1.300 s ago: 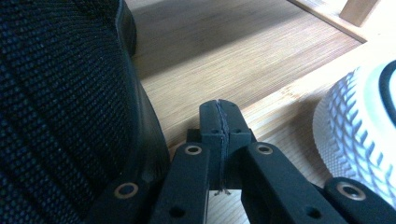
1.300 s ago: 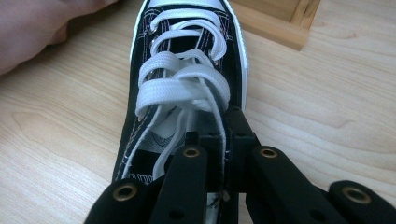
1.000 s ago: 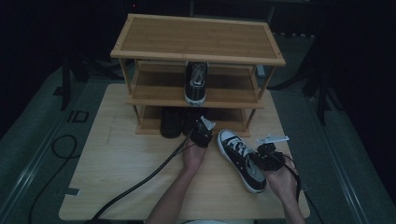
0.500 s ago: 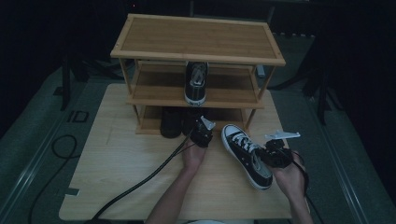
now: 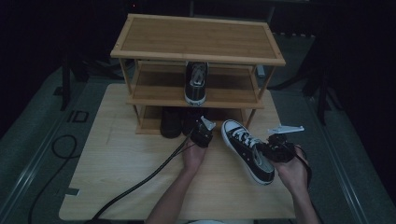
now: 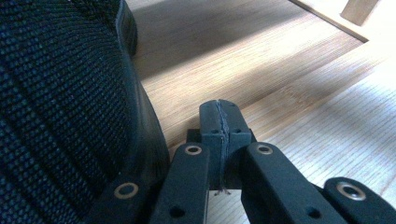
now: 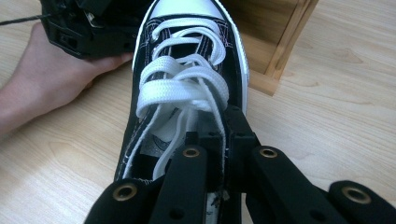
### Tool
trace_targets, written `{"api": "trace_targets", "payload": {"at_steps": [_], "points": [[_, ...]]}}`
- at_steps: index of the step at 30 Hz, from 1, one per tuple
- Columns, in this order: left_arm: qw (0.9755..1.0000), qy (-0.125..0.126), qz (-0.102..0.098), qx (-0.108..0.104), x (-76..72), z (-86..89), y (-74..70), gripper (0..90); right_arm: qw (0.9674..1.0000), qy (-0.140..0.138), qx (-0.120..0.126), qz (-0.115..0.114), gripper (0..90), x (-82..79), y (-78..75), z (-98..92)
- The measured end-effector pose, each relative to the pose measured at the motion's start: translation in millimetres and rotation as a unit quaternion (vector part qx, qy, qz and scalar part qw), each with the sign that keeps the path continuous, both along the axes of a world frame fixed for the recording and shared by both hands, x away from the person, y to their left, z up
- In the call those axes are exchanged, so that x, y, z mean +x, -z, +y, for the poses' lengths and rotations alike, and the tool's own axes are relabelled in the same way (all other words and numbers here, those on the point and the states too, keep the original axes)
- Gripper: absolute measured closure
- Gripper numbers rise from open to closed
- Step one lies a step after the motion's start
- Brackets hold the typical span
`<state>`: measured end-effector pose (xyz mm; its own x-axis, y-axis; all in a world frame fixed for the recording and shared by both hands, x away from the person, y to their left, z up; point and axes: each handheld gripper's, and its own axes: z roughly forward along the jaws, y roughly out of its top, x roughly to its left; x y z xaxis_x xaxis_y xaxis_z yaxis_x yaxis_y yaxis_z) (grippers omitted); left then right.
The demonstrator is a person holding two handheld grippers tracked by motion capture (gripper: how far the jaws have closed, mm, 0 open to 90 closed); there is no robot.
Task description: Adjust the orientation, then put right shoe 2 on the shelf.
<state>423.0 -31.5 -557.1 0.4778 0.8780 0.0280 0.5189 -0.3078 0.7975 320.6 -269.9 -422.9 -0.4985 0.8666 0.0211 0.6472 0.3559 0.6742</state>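
One black high-top sneaker (image 5: 196,83) is already being stored on the middle shelf of the wooden shoe rack (image 5: 198,39), while its mate (image 5: 247,151) is being gripped at the collar by the right gripper (image 7: 223,135) above the table (image 5: 116,172), not yet shelved. The left gripper (image 6: 220,122) is being held pressed together and empty beside a dark mesh shoe (image 6: 60,107) at the bottom shelf; that shoe's shape is being obscured by shadow and cropping.

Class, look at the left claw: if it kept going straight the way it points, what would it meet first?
Probably the shoe rack's lowest shelf. The left claw, shut on nothing, points at that shelf, passing close beside a dark mesh shoe; depth is unclear.
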Motion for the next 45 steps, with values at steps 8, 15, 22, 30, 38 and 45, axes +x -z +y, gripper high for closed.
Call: {"api": "trace_targets", "payload": {"at_steps": [8,15,22,30,38,45], "points": [[1.0,0.0,-0.001,0.0,-0.1,-0.3,0.1,90.0,1.0,-0.008,0.005,0.0,87.8,3.8,-6.4,1.4],[1.0,0.0,-0.001,0.001,-0.2,-0.5,0.1,90.0,0.9999,-0.012,0.002,-0.004,87.8,6.7,-13.4,3.1],[1.0,-0.001,0.0,0.0,0.0,-0.2,0.0,90.0,0.9999,-0.014,0.002,-0.007,87.8,9.5,-17.4,3.9],[1.0,0.0,0.0,-0.001,0.1,0.1,0.0,90.0,0.9998,-0.018,-0.001,-0.006,87.8,10.3,-18.4,6.6],[1.0,0.0,0.0,0.0,0.1,0.1,0.0,90.0,0.9997,-0.021,-0.001,-0.009,87.8,9.8,-22.7,7.3],[1.0,-0.002,-0.001,-0.004,0.0,-0.3,0.2,90.0,0.9996,-0.027,-0.003,-0.013,87.8,10.5,-27.4,6.1]]}}
